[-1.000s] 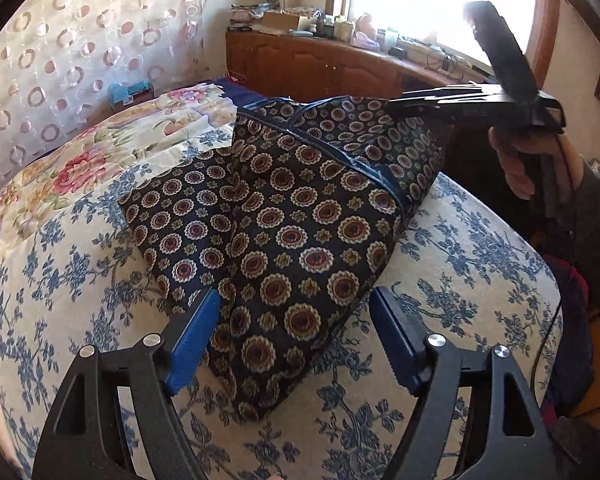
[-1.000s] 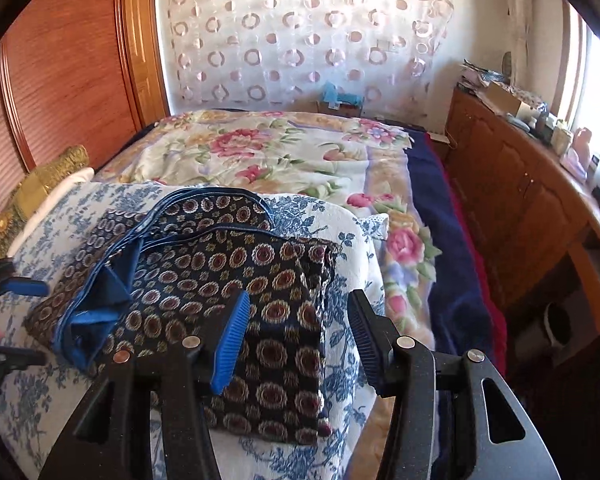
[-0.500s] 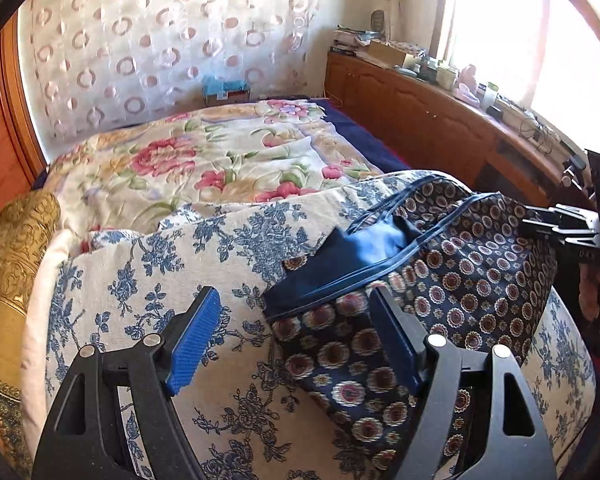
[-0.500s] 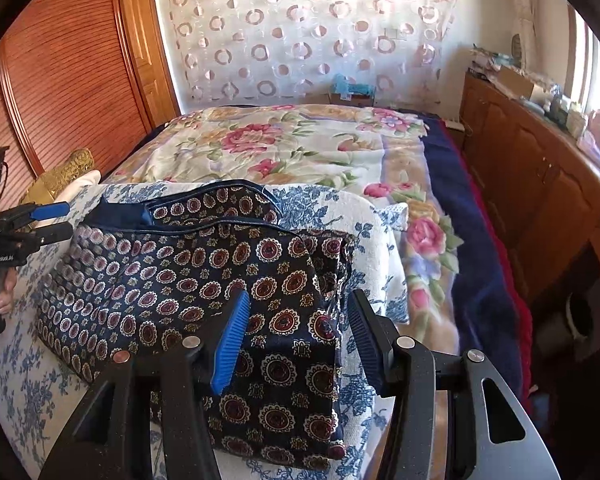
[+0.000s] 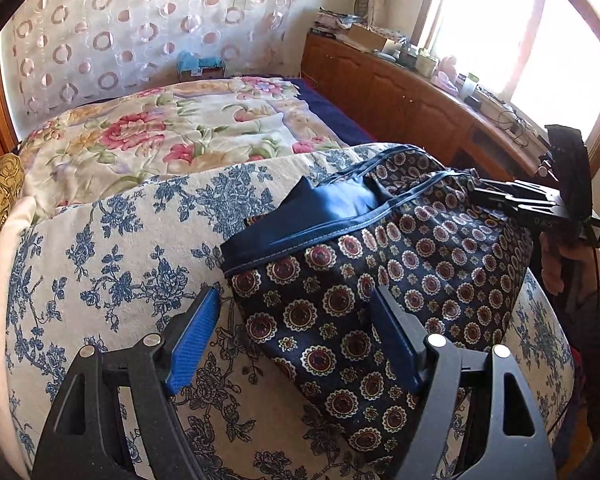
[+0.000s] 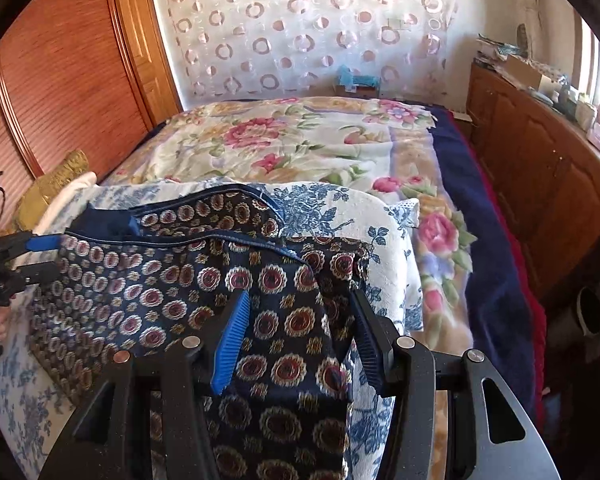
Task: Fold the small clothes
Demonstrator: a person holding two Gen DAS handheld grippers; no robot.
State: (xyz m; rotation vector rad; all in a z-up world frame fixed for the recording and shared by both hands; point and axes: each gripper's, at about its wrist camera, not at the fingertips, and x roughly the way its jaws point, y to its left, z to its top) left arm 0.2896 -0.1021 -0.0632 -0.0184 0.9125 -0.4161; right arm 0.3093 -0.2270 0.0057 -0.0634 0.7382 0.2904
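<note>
With both grippers' jaws apart, empty: shorts (image 5: pixel 380 280) lie crosswise, left gripper (image 5: pixel 296 344) at waistband end, right gripper (image 6: pixel 300 340) over opposite end.

I stand at a bed (image 6: pixel 452 184) spread with a flowered cover, a blue-flowered cloth (image 5: pixel 112 248) over its near end. Behind its far edge hangs a sheer curtain (image 6: pixel 300 28) patterned with rings. A wooden wardrobe (image 6: pixel 60 80) fills one side; a cluttered wooden cabinet (image 5: pixel 400 96) runs under a bright window (image 5: pixel 520 36) on the other.
</note>
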